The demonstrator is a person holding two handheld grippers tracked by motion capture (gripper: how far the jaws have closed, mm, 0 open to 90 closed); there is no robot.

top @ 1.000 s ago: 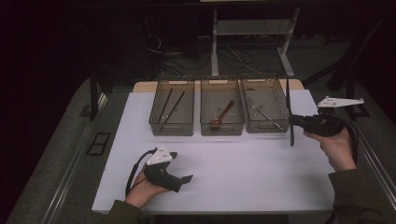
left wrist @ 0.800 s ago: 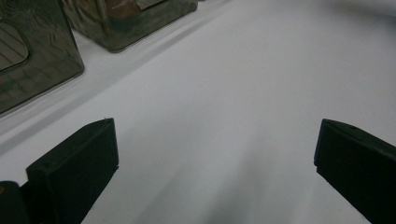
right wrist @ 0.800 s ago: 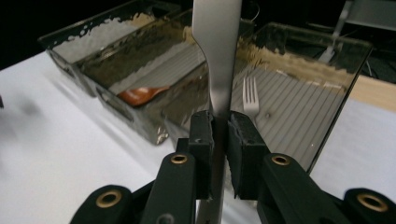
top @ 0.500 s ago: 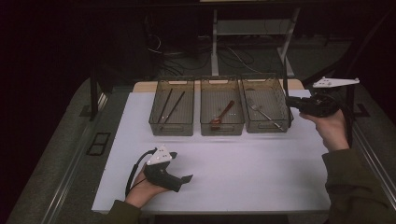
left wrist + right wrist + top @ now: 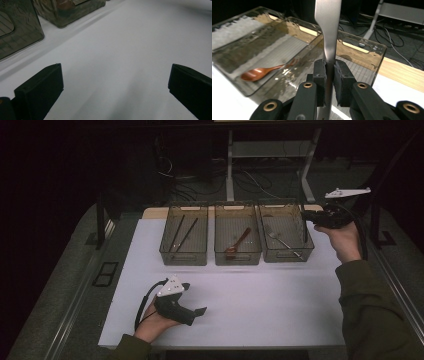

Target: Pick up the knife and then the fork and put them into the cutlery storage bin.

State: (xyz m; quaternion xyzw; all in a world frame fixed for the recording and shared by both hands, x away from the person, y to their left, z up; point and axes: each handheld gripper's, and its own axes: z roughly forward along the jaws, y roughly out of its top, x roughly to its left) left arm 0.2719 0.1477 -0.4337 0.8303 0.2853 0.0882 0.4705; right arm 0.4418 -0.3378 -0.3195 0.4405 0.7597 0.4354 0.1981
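White desk (image 5: pixel 260 310), three clear bins (image 5: pixel 237 234) along its far edge.
Right gripper (image 5: pixel 329 75) clamps a metal utensil handle (image 5: pixel 328 30) above the right-hand bin; left gripper (image 5: pixel 112 82) rests on the desk, jaws wide apart.

No text, label, brand, number or sign can be read in any of the views.
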